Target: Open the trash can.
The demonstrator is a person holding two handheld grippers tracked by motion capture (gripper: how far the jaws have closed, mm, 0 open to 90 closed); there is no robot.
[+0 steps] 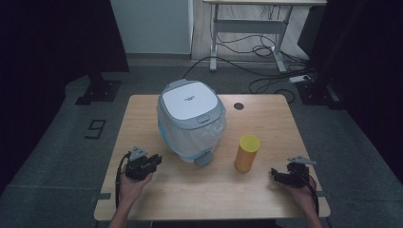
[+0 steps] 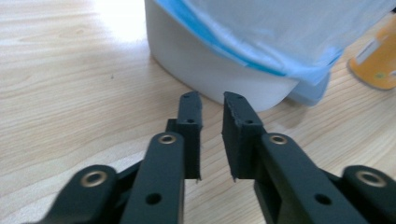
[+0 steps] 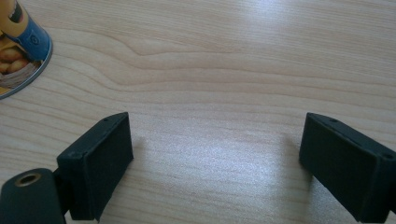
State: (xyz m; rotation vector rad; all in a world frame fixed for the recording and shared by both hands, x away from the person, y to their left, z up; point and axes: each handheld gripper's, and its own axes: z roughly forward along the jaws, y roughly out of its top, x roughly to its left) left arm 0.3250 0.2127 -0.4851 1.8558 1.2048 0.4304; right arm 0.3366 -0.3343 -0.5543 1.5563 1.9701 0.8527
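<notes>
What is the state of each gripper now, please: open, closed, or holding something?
Left gripper: jaws open only by a narrow gap, nothing between them.
Right gripper: jaws wide open, holding nothing, above the bare table.

In the left gripper view, the big white round bin (image 2: 219, 70) with a see-through blue-edged bag (image 2: 280, 32) runs off the top of the frame, so its lid is hidden. At the right edge, the yellow tube-shaped can (image 2: 378, 60) is cut off and blurry. In the right gripper view, that can (image 3: 21, 46) is cut off at the upper left, and the picture on it is too chopped to read. In the high view, the small grey words on the bin's white lid (image 1: 188, 99) are too tiny to read. The person's arms (image 1: 124, 209) go off the bottom edge. The corners of the room are too dark to see.
</notes>
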